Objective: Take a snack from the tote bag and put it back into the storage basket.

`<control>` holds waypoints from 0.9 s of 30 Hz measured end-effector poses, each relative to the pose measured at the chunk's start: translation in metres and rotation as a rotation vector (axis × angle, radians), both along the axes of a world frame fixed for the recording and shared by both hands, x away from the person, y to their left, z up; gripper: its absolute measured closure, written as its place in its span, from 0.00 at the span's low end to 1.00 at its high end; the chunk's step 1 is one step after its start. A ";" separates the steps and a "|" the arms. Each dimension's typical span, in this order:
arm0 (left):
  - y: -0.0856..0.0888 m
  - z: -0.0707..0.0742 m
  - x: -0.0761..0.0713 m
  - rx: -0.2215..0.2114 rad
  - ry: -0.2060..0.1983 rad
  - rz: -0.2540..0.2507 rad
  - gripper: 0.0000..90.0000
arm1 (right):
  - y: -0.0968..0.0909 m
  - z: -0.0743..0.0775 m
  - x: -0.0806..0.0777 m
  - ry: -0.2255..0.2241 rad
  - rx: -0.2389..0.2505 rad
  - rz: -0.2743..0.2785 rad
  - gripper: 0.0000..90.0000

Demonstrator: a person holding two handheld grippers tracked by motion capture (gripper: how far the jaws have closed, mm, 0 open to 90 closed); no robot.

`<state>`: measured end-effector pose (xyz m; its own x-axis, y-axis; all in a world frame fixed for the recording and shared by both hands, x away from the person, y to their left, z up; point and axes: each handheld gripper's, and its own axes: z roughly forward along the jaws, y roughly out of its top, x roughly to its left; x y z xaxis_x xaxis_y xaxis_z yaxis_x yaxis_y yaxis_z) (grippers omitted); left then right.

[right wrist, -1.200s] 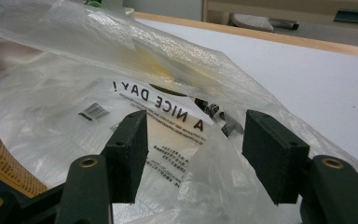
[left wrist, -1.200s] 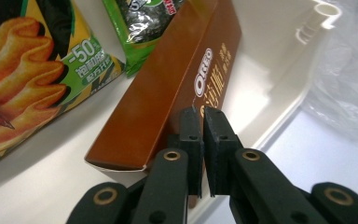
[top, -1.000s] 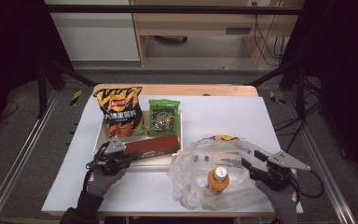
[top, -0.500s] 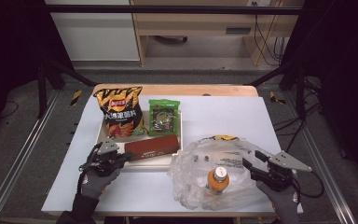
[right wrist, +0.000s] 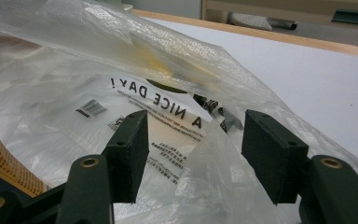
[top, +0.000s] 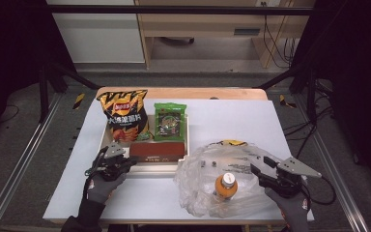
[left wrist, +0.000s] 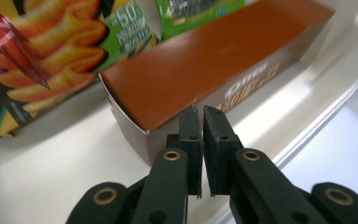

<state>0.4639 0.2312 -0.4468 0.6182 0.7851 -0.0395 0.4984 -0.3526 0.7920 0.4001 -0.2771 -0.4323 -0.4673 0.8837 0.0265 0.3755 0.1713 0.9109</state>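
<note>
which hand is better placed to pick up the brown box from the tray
Left. The left gripper, jaws shut, sits right at the brown box in the white tray; the right gripper is open at the plastic bag.

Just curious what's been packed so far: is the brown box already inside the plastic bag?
No, the brown box lies in the white tray beside the chips, apart from the plastic bag.
</note>
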 end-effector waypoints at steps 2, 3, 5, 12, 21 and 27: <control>0.002 0.005 -0.002 -0.014 -0.042 0.025 0.95 | 0.000 0.000 0.000 -0.003 0.000 -0.001 0.46; 0.003 0.008 -0.003 -0.020 -0.059 0.041 0.95 | 0.000 0.000 0.000 -0.004 -0.001 -0.001 0.46; 0.007 0.012 -0.004 -0.037 -0.091 0.088 0.95 | 0.000 0.000 0.000 -0.004 -0.002 -0.001 0.46; 0.019 0.006 0.005 -0.055 -0.084 0.215 0.94 | 0.001 -0.001 0.001 -0.004 -0.006 0.001 0.47; 0.009 0.003 0.006 0.012 -0.087 0.233 0.91 | 0.000 0.000 0.000 -0.007 -0.006 0.001 0.47; 0.008 0.002 0.007 -0.003 -0.088 0.224 0.92 | 0.001 0.000 0.000 -0.008 -0.006 0.003 0.47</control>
